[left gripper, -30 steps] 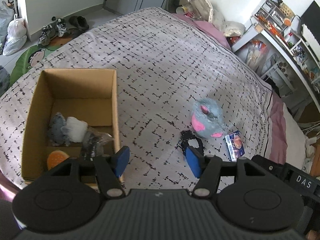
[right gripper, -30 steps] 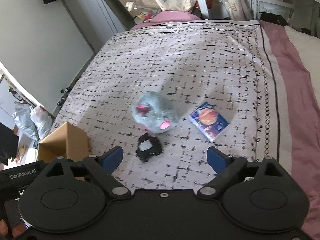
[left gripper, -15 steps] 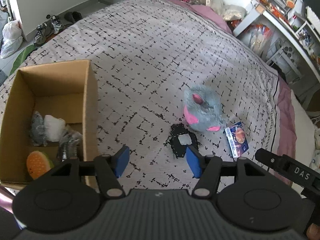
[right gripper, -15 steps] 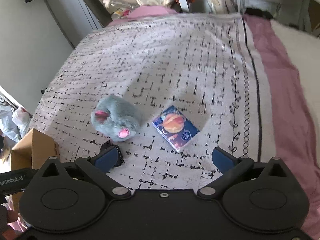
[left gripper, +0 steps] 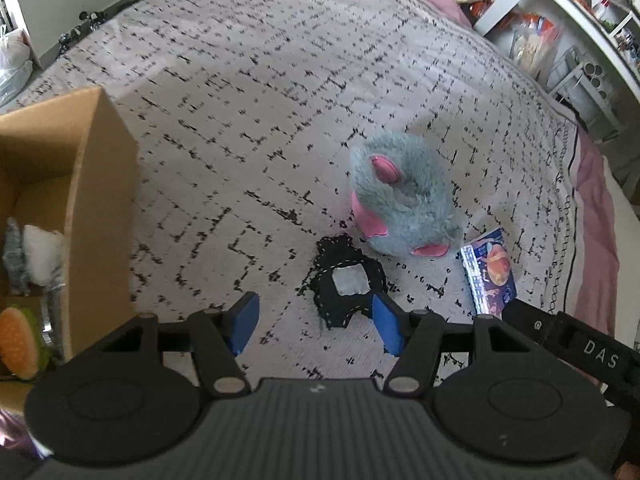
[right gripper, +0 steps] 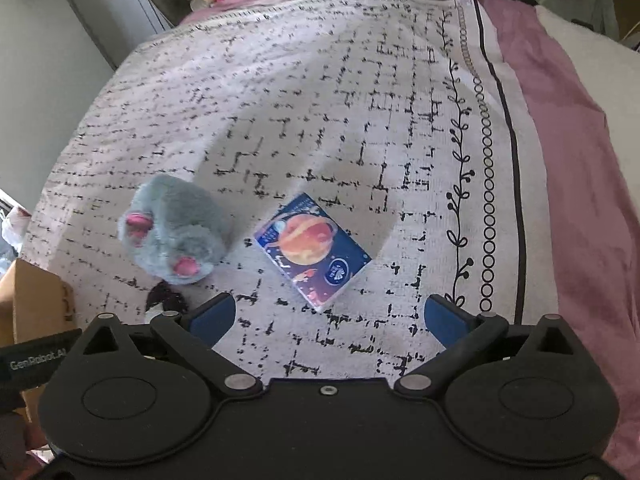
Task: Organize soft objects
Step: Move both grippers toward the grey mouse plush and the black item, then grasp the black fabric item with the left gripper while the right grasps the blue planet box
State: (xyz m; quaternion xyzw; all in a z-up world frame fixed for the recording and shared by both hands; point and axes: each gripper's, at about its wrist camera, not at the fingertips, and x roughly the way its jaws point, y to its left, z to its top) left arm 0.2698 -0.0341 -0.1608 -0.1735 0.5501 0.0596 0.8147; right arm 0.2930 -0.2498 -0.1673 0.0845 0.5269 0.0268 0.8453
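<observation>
- Fluffy grey plush mouse w/ pink ears (left gripper: pixel 404 196) lies on the bed's black-dashed white blanket (left gripper: pixel 260 80), near the middle.
- Small black fabric pouch w/ grey patch (left gripper: pixel 348 284) just in front of it; dark-blue planet-print flat pack (right gripper: pixel 312 246) just beside it.
- My left hand-held gripper (left gripper: pixel 316 326): blue pads apart, empty, right pad over the pouch's edge.
- My right hand-held gripper (right gripper: pixel 330 318): jaws just opened wide, nothing between, above the pack.
- Open brown cardboard box (left gripper: pixel 100 200) at left holds soft bits, incl. burger-shaped toy (left gripper: pixel 18 342).

Black grippers, blue-padded fingers (left gripper: pixel 244 322)
</observation>
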